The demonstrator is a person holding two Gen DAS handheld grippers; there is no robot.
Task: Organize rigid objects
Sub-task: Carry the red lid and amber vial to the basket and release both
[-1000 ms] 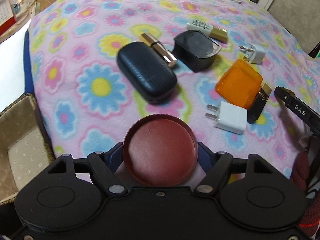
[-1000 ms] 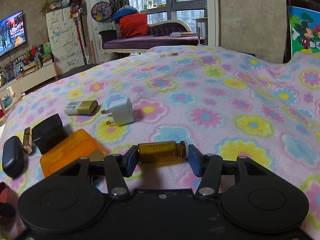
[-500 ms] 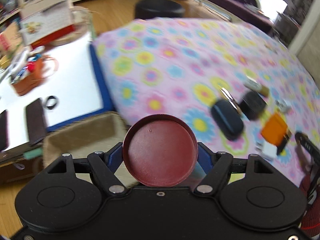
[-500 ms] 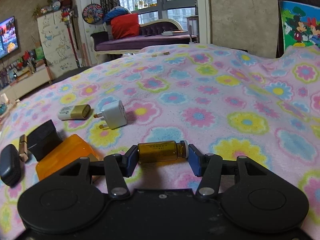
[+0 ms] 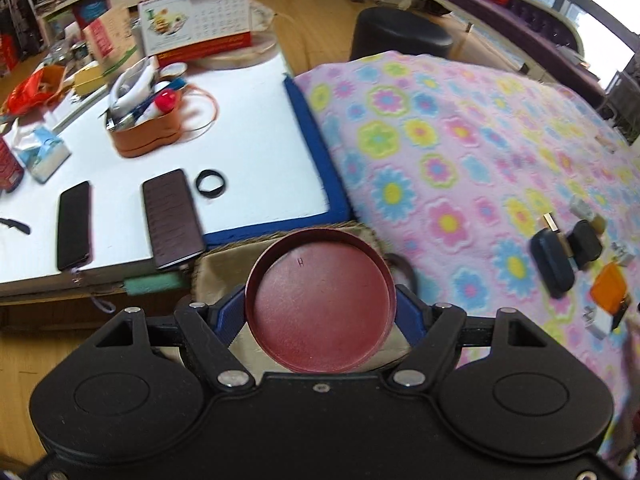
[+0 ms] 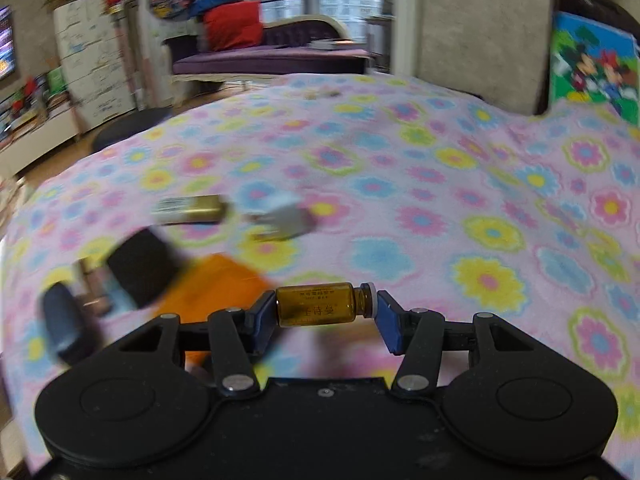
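Observation:
My left gripper (image 5: 320, 304) is shut on a round dark-red lid (image 5: 321, 302), held above a beige fabric basket (image 5: 218, 266) beside the bed. My right gripper (image 6: 325, 306) is shut on a small amber glass bottle (image 6: 318, 305) lying crosswise between its blue pads, lifted over the flowered blanket (image 6: 400, 184). On the blanket lie a dark glasses case (image 5: 552, 266), a black box (image 5: 586, 244), an orange case (image 5: 608, 290), a gold-capped tube (image 6: 188, 209) and a white plug adapter (image 6: 286, 220), blurred in the right wrist view.
Left of the bed stands a white table (image 5: 248, 152) with two phones (image 5: 74, 224), a black ring (image 5: 211, 182), an orange pouch (image 5: 146, 136) and a desk calendar (image 5: 196, 20). A black stool (image 5: 400, 36) sits on the wooden floor beyond.
My left gripper swung left with the red lid, from over the objects on the blanket to above the basket at the bed's edge. My right gripper rose with the amber bottle and shifted left.

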